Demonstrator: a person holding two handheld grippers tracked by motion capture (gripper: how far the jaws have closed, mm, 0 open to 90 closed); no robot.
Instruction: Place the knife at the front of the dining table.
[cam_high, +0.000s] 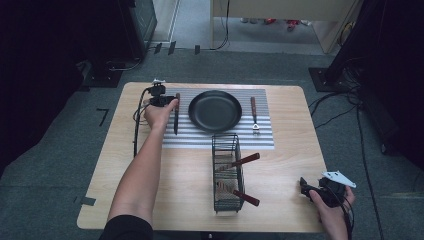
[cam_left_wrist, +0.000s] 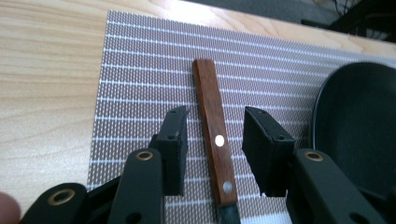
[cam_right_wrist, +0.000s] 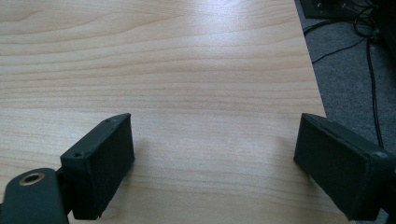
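A wood-handled knife (cam_left_wrist: 215, 140) lies flat on the grey striped placemat (cam_left_wrist: 140, 84), just left of the black pan (cam_high: 215, 111) in the high view, its handle pointing toward the far edge of the table (cam_high: 285, 195). In the left gripper view the handle sits between the two black pads of the left gripper (cam_left_wrist: 215, 144), which stand a little apart on either side with a gap showing on both; neither pad presses the wood. A person's left hand (cam_high: 159, 114) carries that gripper at the mat's left edge, the forearm stretching in from the near side.

A fork (cam_high: 254, 116) with a matching wooden handle rests on the mat on the pan's right. Nearer the person, a black wire basket (cam_high: 226, 172) stands on the bare wood, with two more wood-handled utensils (cam_high: 240, 162) leaning out of it to the right.

The right gripper (cam_high: 312, 192) sits in the person's right hand at the table's near right corner, well apart from the place setting. Its jaws are spread wide over bare tabletop, nothing between them.
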